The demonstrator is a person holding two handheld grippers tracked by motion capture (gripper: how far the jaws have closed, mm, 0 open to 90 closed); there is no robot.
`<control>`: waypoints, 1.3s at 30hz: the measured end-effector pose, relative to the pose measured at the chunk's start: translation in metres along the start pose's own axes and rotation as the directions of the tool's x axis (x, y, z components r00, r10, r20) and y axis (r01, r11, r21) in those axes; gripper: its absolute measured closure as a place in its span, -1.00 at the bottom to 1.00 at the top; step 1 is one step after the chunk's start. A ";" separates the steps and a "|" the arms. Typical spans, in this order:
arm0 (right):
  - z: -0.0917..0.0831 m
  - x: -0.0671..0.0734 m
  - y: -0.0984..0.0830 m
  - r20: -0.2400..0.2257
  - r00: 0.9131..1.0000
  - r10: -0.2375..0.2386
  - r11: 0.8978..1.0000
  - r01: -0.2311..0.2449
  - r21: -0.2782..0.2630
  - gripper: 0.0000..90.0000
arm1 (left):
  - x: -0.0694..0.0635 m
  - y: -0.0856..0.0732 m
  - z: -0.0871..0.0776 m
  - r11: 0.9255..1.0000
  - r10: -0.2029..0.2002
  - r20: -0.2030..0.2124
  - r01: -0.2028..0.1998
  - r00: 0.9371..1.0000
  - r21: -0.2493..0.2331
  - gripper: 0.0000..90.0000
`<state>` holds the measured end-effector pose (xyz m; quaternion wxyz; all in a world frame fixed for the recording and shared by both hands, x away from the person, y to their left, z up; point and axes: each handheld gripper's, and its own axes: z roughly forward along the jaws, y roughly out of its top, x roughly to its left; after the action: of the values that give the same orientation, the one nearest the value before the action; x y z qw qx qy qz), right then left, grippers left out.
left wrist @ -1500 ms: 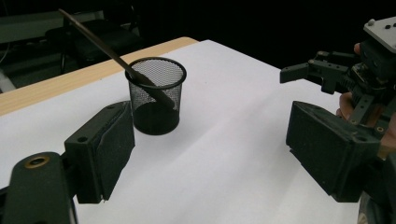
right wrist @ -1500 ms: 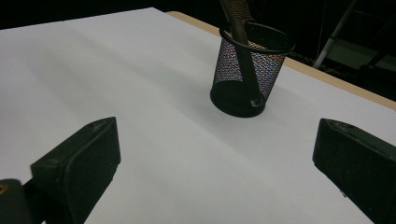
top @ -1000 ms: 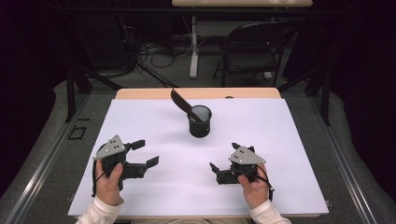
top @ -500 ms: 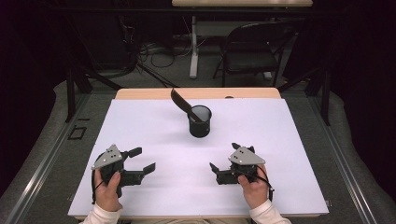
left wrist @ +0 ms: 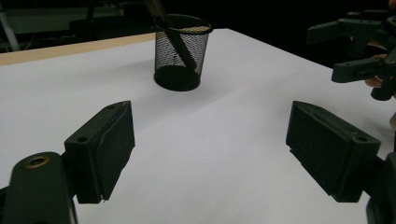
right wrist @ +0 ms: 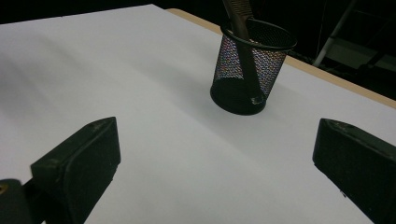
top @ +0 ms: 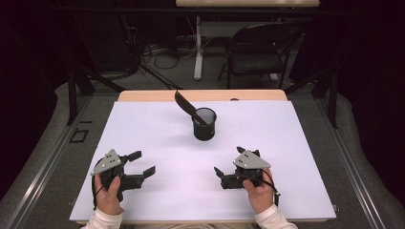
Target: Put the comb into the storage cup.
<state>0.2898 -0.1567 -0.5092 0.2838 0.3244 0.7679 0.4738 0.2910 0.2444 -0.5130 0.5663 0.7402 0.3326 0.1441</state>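
Observation:
A black mesh cup (top: 204, 125) stands upright on the white table sheet (top: 286, 143), toward the far middle. A dark flat-handled tool (top: 185, 104) leans out of the cup to the left. My left gripper (top: 143, 162) is held low at the near left, open, with nothing between its fingers. In the left gripper view the cup (left wrist: 181, 52) lies ahead of the open left gripper (left wrist: 215, 149). My right gripper (top: 228, 160) rests at the near right, open and empty. In the right gripper view the cup (right wrist: 252, 65) with the tool (right wrist: 240, 23) stands ahead of the right gripper (right wrist: 217, 163).
The table's wooden far edge (top: 143, 95) shows beyond the sheet. A dark folding chair (top: 260, 47) and a white table leg (top: 197, 47) stand on the floor behind. The right gripper (left wrist: 364, 51) appears at the upper right of the left gripper view.
My left gripper has sunk toward the sheet and come a little nearer the table's front edge. The right gripper, the cup and the tool have stayed put.

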 end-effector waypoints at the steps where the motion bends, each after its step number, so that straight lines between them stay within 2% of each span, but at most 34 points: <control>1: 0.000 0.000 0.000 -0.001 1.000 0.000 1.000 0.000 0.001 -0.98 | 0.001 -0.001 0.000 1.000 -0.001 0.000 0.001 1.000 -0.003 -0.65; 20: 0.002 0.000 -0.002 0.001 1.000 0.002 1.000 -0.002 0.004 -0.98 | 0.009 -0.009 0.005 0.999 0.009 -0.010 -0.009 1.000 0.031 -0.65; 25: 0.002 0.000 -0.002 0.002 1.000 0.002 1.000 -0.002 0.006 -0.98 | 0.008 -0.010 0.006 0.999 0.013 -0.018 -0.012 1.000 0.039 -0.65; 39: 0.003 0.000 -0.003 0.003 1.000 0.002 1.000 -0.002 0.009 -0.98 | 0.006 -0.012 0.010 0.998 0.029 -0.002 -0.028 1.000 0.050 -0.65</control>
<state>0.2912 -0.1566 -0.5131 0.2832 0.3273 0.7692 0.4700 0.2971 0.2422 -0.5282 0.5450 0.7587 0.3262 0.1447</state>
